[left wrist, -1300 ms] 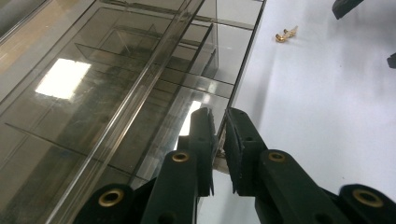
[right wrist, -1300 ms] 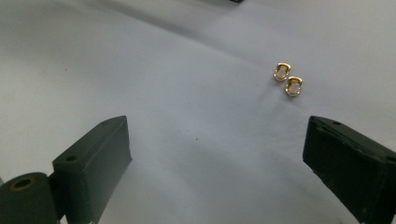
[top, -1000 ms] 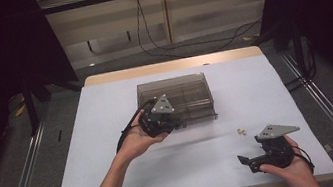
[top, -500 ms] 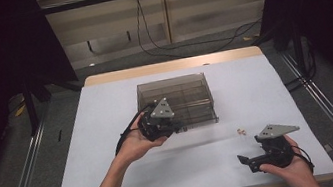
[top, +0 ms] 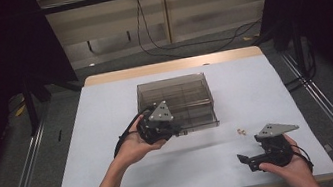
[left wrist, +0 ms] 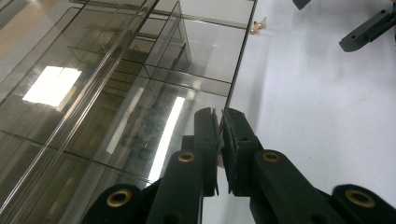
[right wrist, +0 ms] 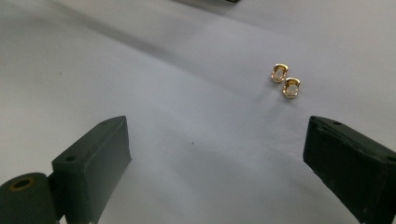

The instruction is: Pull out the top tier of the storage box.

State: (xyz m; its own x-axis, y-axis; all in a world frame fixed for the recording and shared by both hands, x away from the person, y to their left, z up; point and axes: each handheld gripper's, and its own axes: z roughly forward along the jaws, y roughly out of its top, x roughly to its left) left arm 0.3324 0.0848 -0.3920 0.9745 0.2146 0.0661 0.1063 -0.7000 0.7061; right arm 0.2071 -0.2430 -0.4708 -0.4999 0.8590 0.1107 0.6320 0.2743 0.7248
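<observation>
From above, my left gripper (top: 176, 128) sits at the smoked plastic box's (top: 175, 94) front edge. Along its jaws, I see them clenched on the box's thin lid edge (left wrist: 236, 74). My right gripper (right wrist: 215, 158) gapes empty, gold earrings (right wrist: 285, 80) lying just ahead on the white table (right wrist: 163, 70).

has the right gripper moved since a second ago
No. The right gripper sits in the same spot below and right of the two gold earrings on the table.

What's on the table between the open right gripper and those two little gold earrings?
Nothing: in the right gripper view, only bare white tabletop separates the right gripper from the gold earrings.
</observation>
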